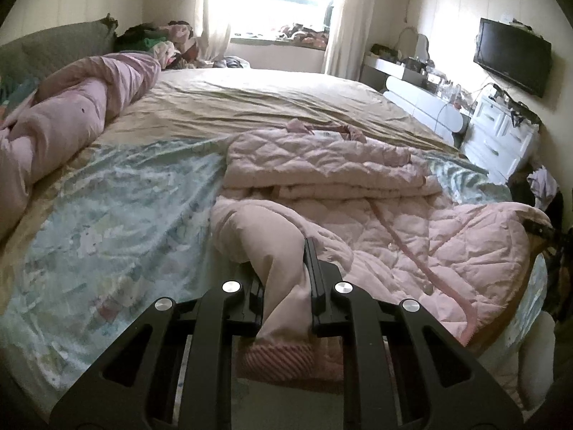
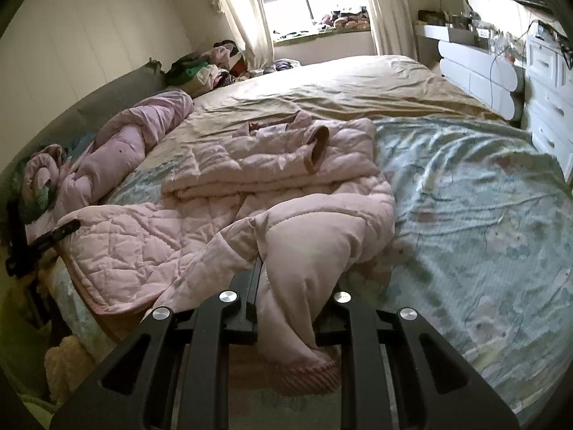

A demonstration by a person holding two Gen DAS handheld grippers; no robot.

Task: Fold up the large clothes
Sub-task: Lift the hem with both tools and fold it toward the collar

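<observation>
A pink quilted coat [image 1: 358, 193] lies on the bed, its upper half folded with the sleeves across it; it also shows in the right wrist view [image 2: 272, 165]. My left gripper [image 1: 286, 265] is shut on the coat's lower left hem corner, whose ribbed trim [image 1: 275, 358] hangs between the jaws. My right gripper [image 2: 293, 279] is shut on the lower right hem corner, its ribbed trim [image 2: 304, 372] hanging below. Both corners are lifted above the sheet. The left gripper's tip shows in the right wrist view [image 2: 53, 233] at the left.
The bed has a pale blue floral sheet [image 1: 118, 222] near me and a tan sheet [image 1: 268, 100] beyond. A rolled pink duvet [image 1: 71, 118] lies along the left. Clothes pile [image 1: 161, 43] by the window. White drawers [image 1: 497, 136] and a TV [image 1: 512, 57] stand right.
</observation>
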